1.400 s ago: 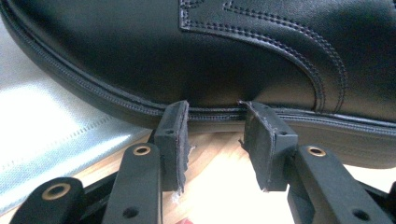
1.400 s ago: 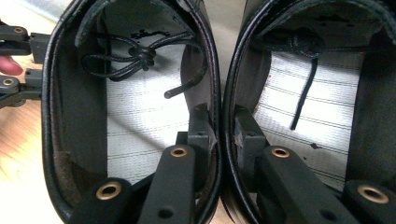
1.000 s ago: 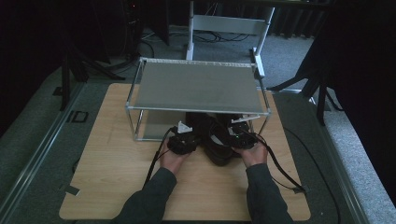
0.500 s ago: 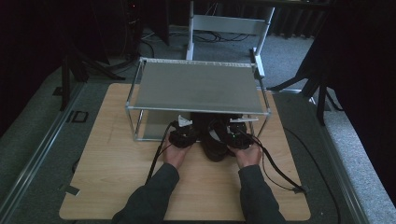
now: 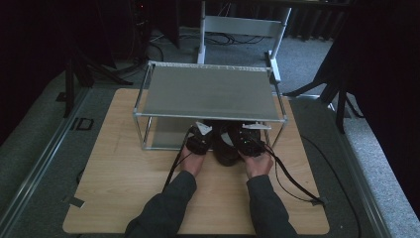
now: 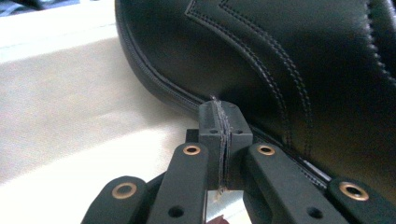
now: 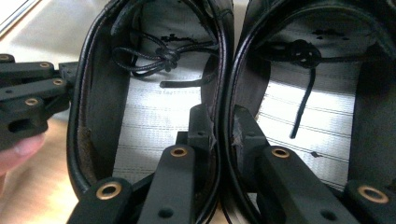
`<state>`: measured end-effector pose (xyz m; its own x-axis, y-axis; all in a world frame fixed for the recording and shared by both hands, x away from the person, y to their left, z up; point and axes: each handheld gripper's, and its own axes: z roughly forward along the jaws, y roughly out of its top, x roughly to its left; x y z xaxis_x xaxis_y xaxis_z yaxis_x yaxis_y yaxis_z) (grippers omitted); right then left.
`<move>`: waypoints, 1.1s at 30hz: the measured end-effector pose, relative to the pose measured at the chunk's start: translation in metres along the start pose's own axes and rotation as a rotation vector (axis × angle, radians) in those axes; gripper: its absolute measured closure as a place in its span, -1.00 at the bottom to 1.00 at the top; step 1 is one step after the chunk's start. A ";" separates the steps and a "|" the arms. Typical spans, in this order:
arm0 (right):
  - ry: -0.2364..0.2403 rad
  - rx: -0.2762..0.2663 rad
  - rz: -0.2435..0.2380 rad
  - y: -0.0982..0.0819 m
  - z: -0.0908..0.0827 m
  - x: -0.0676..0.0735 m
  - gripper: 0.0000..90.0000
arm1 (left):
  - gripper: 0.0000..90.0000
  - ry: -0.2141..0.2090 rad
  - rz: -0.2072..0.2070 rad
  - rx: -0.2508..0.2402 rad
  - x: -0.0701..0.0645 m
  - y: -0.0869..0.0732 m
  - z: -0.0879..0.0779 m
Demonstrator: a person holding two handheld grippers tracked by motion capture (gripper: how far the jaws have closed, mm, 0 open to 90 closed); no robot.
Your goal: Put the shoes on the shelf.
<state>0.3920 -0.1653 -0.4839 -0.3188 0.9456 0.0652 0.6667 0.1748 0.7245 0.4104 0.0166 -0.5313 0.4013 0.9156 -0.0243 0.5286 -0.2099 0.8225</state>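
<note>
While two black leather shoes sit side by side, right gripper clamping both inner collars, left gripper closed empty beside one

A pale wooden table carries a metal rack that stands toward its far edge, legs on the wood, with a grey shelf on top and a lower shelf near the board. Two black shoes sit side by side at the rack's near edge, right of its middle. Black cables trail over the wood toward the near right corner.
</note>
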 end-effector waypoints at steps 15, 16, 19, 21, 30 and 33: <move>-0.043 -0.105 0.055 0.002 0.013 0.005 0.78 | 0.99 0.036 -0.044 -0.056 -0.001 0.002 0.003; -0.045 -0.114 0.057 0.002 0.014 0.006 0.78 | 0.99 0.034 -0.040 -0.060 0.000 0.002 0.003; -0.047 -0.133 0.058 0.002 0.016 0.007 0.78 | 0.99 0.027 -0.043 -0.077 0.000 0.002 0.004; -0.046 -0.138 0.058 0.003 0.016 0.006 0.78 | 0.99 0.040 -0.036 -0.081 -0.002 0.003 0.004; -0.041 -0.155 0.029 0.002 0.018 0.007 0.78 | 1.00 0.071 -0.062 -0.098 -0.006 0.000 0.007; -0.041 -0.160 0.022 0.002 0.018 0.007 0.77 | 1.00 0.072 -0.063 -0.098 -0.005 0.000 0.009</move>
<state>0.4032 -0.1529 -0.4948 -0.2758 0.9596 0.0565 0.5561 0.1113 0.8236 0.4147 0.0086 -0.5364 0.3130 0.9489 -0.0398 0.4739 -0.1197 0.8724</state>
